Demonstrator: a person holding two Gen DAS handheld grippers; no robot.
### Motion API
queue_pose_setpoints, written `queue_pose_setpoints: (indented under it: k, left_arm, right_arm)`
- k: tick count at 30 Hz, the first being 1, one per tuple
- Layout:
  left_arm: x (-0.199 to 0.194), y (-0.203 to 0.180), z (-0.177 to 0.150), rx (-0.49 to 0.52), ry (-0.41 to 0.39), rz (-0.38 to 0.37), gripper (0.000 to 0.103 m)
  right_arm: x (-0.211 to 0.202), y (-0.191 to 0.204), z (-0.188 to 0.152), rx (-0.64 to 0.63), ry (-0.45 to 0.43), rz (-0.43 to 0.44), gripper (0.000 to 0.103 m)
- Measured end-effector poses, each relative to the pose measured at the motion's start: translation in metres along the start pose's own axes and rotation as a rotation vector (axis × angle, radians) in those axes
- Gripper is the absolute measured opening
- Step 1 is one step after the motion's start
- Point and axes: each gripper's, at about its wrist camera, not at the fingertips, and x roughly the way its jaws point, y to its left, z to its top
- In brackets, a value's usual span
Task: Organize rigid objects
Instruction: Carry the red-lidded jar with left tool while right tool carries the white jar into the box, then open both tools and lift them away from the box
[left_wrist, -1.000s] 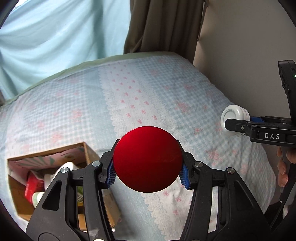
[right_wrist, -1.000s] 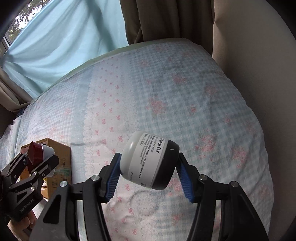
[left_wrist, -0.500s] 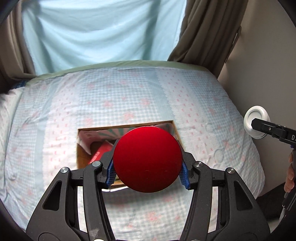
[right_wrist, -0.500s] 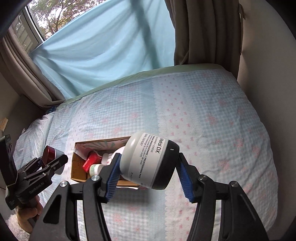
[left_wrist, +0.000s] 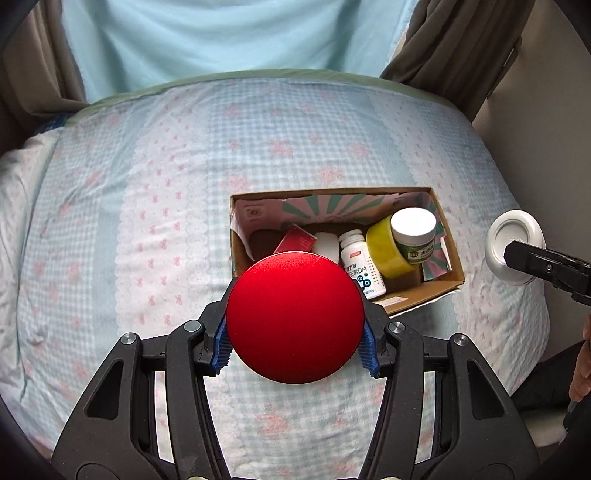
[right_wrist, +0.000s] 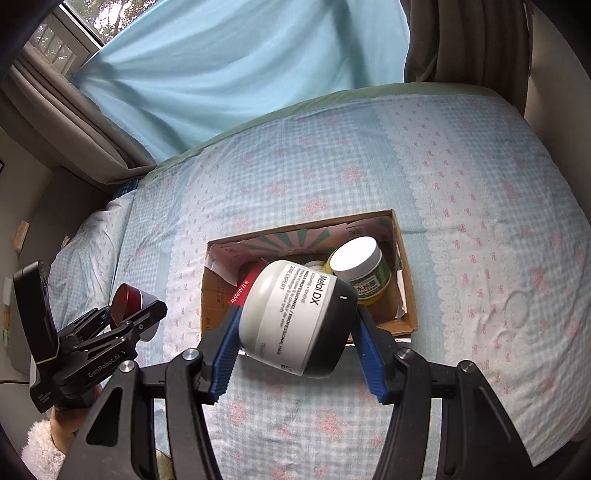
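On the bed: a cardboard box is set, open-topped, holding a green-labelled jar, a yellow tub and a white bottle.
Left hand-held gripper: clenched on a red-lidded jar, held above the bed, just before the box.
Right hand-held gripper: clamped on a white and black jar, tilted, held above the box's near edge.

Right tool clamps white jar above cardboard box
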Motion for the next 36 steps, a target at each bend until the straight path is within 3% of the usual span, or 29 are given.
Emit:
queue_pose_setpoints:
  k: [13,20,21,22,23,24,25,27,36]
  left_arm:
    - [0.112,0.009,-0.002,0.029,0.205,-0.022,0.05]
    - [0.131,-0.001,0.007,0.104,0.265,-0.017,0.051]
    - [0.132,-0.002,0.008,0.112,0.273,0.001,0.055]
    - [0.131,-0.003,0.008,0.122,0.276,0.026,0.066]
    - [0.129,-0.003,0.009,0.131,0.264,0.037,0.096]
    - [0.122,-0.003,0.01,0.135,0.232,0.039,0.103]
    - [0.117,-0.003,0.011,0.137,0.214,0.032,0.103]
    - [0.11,-0.002,0.011,0.135,0.202,0.016,0.103]
    - [0.075,0.004,0.004,0.088,0.157,0.034,0.103]
  right_arm:
    - [0.112,0.0,0.006,-0.002,0.178,0.007,0.054]
    - [0.142,-0.003,0.009,0.012,0.257,0.032,0.055]
    - [0.145,-0.003,0.009,0.019,0.275,0.042,0.055]
    - [0.148,-0.003,0.009,0.027,0.291,0.049,0.055]
    - [0.149,-0.004,0.009,0.033,0.302,0.053,0.055]
    - [0.149,-0.005,0.01,0.041,0.307,0.059,0.058]
    - [0.148,-0.005,0.011,0.046,0.309,0.06,0.063]
    - [0.143,-0.003,0.013,0.032,0.31,0.037,0.103]
    - [0.107,-0.001,0.005,0.012,0.259,-0.022,0.103]
